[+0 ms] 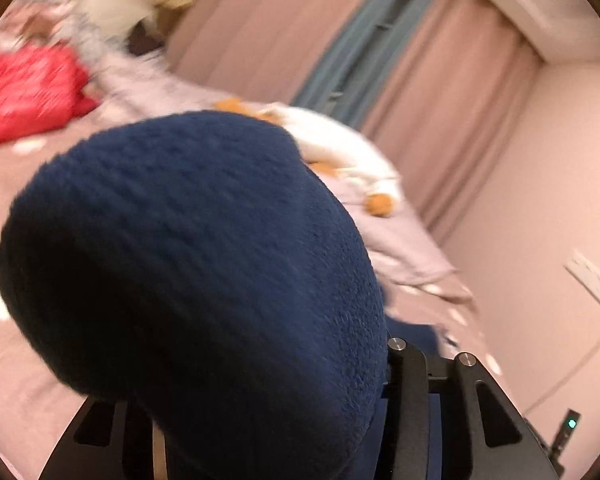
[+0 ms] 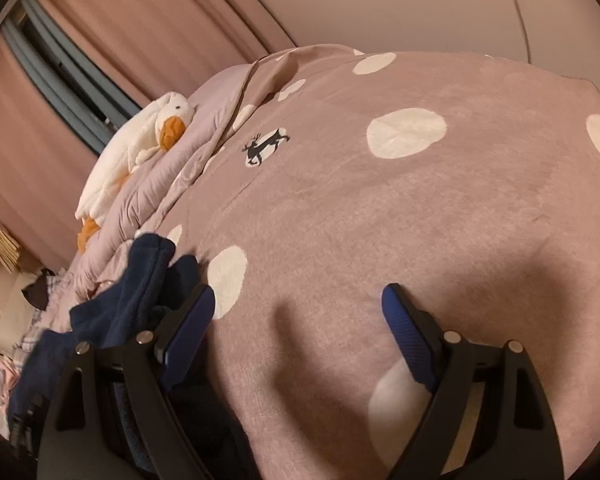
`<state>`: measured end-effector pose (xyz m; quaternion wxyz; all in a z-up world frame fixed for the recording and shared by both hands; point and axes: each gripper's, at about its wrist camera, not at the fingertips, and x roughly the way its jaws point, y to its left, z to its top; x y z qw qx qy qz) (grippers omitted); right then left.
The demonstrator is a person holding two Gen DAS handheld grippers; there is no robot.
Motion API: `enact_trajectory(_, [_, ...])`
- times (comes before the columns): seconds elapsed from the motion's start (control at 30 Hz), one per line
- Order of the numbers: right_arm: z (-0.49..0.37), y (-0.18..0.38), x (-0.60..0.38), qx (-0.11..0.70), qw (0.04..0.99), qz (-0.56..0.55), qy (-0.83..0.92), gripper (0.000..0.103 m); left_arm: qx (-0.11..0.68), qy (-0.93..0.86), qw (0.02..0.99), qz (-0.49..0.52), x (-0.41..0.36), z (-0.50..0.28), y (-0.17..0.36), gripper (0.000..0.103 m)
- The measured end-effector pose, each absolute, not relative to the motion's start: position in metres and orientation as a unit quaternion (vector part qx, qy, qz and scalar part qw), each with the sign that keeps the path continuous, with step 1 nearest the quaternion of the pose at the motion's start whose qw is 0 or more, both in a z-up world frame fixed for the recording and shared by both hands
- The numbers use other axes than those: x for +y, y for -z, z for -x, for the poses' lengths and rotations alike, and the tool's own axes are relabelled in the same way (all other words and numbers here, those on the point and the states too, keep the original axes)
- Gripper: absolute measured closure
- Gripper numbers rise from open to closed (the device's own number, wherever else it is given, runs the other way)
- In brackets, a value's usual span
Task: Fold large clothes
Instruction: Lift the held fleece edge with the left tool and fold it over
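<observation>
One gripper holds cloth: left gripper (image 1: 268,420), buried in navy fleece (image 1: 188,264), jaw state indeterminable; right gripper (image 2: 298,300), spread, empty, has fleece at its left.

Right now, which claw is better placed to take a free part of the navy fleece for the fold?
The right claw, likely: it is open and empty over the dotted bedcover, beside the navy fleece. In the left view the fleece hides the fingertips.

Left wrist view: close behind navy fleece garment (image 1: 188,272), facing curtains (image 1: 440,92). Right wrist view: low over dotted bedspread (image 2: 380,208). Shared: plush duck (image 2: 140,148), curtains, garment.
</observation>
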<state>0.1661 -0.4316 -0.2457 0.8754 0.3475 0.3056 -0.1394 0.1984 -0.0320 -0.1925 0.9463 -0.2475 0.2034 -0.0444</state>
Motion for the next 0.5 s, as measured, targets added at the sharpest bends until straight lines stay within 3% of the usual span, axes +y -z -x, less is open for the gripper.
enact_trajectory(0.13, [-0.149, 0.237, -0.452, 0.28, 0.871, -0.37, 0.161, 0.016, 0.202, 0.116, 0.954, 0.188, -0.096, -0.191, 0.168, 0.058])
enact_trajectory(0.3, [-0.127, 0.226, -0.47, 0.255, 0.874, -0.363, 0.197, 0.016, 0.212, 0.176, 0.956, 0.101, -0.18, -0.179, 0.173, 0.058])
enact_trajectory(0.33, [-0.125, 0.225, -0.473, 0.254, 0.874, -0.362, 0.202, 0.016, 0.218, 0.169, 0.959, 0.065, -0.197, -0.18, 0.181, 0.054])
enact_trajectory(0.43, [-0.121, 0.227, -0.48, 0.255, 0.871, -0.367, 0.205, 0.015, 0.299, 0.153, 0.941, -0.043, -0.237, -0.204, 0.219, 0.014])
enact_trajectory(0.5, [-0.121, 0.229, -0.481, 0.26, 0.869, -0.369, 0.201, 0.015, 0.274, 0.147, 0.946, -0.097, -0.25, -0.198, 0.225, 0.013])
